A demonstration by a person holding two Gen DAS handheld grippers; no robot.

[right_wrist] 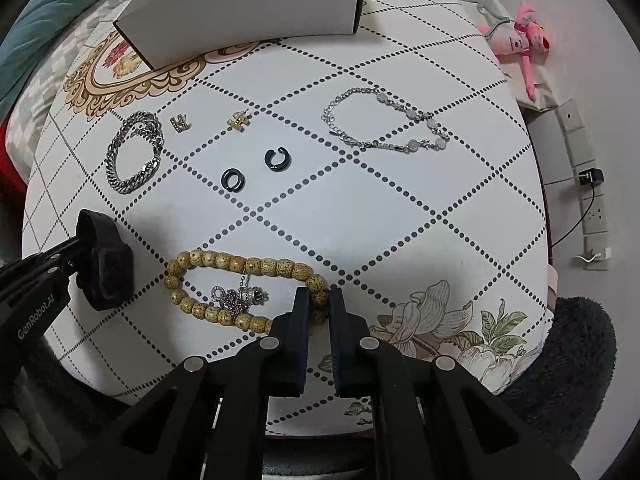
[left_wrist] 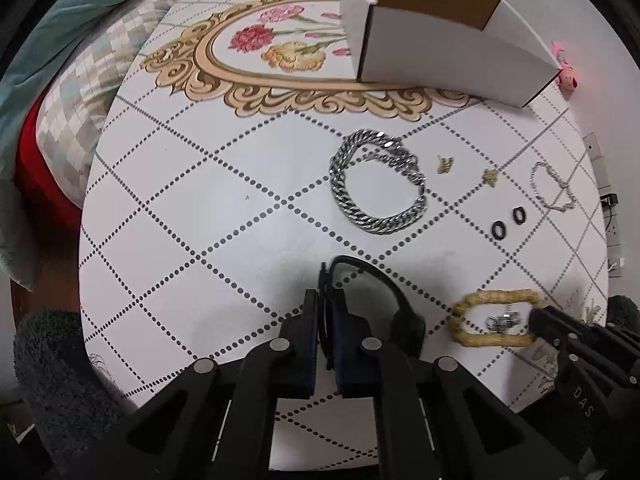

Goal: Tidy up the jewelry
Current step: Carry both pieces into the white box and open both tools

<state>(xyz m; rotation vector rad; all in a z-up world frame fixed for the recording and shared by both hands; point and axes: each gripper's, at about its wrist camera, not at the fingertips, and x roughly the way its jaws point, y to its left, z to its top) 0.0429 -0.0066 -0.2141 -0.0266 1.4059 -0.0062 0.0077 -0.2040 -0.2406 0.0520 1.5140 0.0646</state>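
Note:
My left gripper [left_wrist: 327,300] is shut on a black watch [left_wrist: 372,280], held just above the table; it also shows in the right wrist view [right_wrist: 105,260]. My right gripper [right_wrist: 319,300] is shut on the end of a tan bead bracelet [right_wrist: 240,264] that lies on the table, with a small silver pendant chain [right_wrist: 240,296] inside its loop. A thick silver chain [left_wrist: 376,188], two gold letter charms [right_wrist: 180,123], two black rings [right_wrist: 256,168] and a thin silver bracelet [right_wrist: 388,124] lie on the table. An open white box [left_wrist: 448,52] stands at the back.
The round table [right_wrist: 380,220] has a dotted diamond cloth with flower prints. A pink plush toy [right_wrist: 516,40] lies beyond its right edge. Pillows [left_wrist: 72,80] lie to the left. A dark fuzzy seat [right_wrist: 580,360] is at the near right.

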